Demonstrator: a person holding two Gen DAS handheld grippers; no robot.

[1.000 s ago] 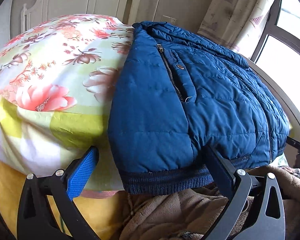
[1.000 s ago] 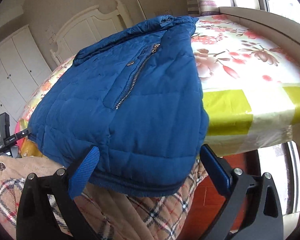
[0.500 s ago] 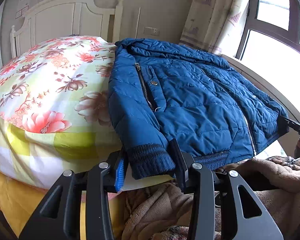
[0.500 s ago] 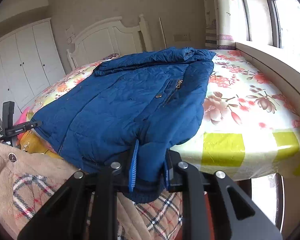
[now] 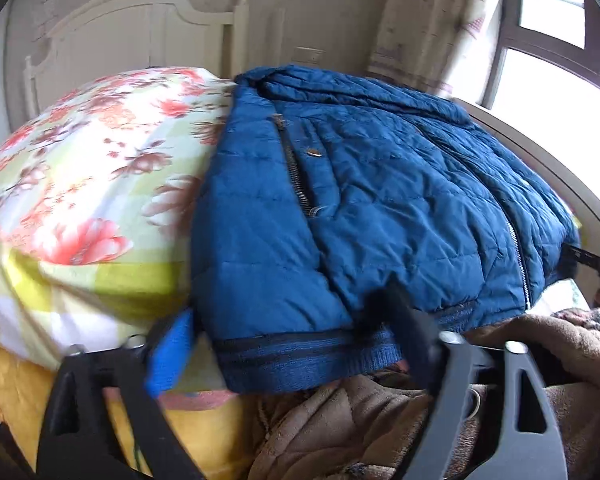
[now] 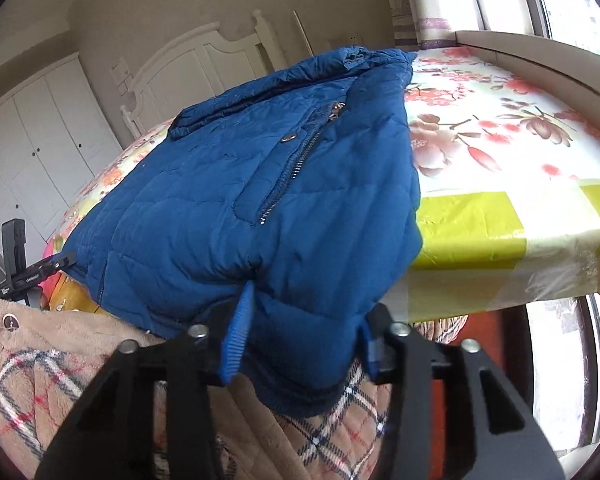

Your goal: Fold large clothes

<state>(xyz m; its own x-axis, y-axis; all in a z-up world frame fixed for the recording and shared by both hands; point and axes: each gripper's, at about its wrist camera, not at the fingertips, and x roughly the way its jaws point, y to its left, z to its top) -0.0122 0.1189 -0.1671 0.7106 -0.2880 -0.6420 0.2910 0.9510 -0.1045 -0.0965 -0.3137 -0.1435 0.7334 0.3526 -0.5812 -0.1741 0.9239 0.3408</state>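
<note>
Both grippers, left gripper [image 5: 296, 344] and right gripper [image 6: 300, 340], opening around the jacket [image 5: 380, 208] hem

The left wrist view sits low at the foot of the bed with the floral yellow-green sheet [image 5: 80, 184], looking forward and slightly down between its own gripper [image 5: 292, 344] fingers, very near the ribbed hem of the quilted blue padded jacket [image 5: 380, 200]; the right wrist view looks likewise from the jacket's [image 6: 240, 200] other hem corner, along the right gripper [image 6: 300, 340]; both share the jacket, the bed [image 6: 500, 140] and the white headboard [image 5: 140, 32].
</note>
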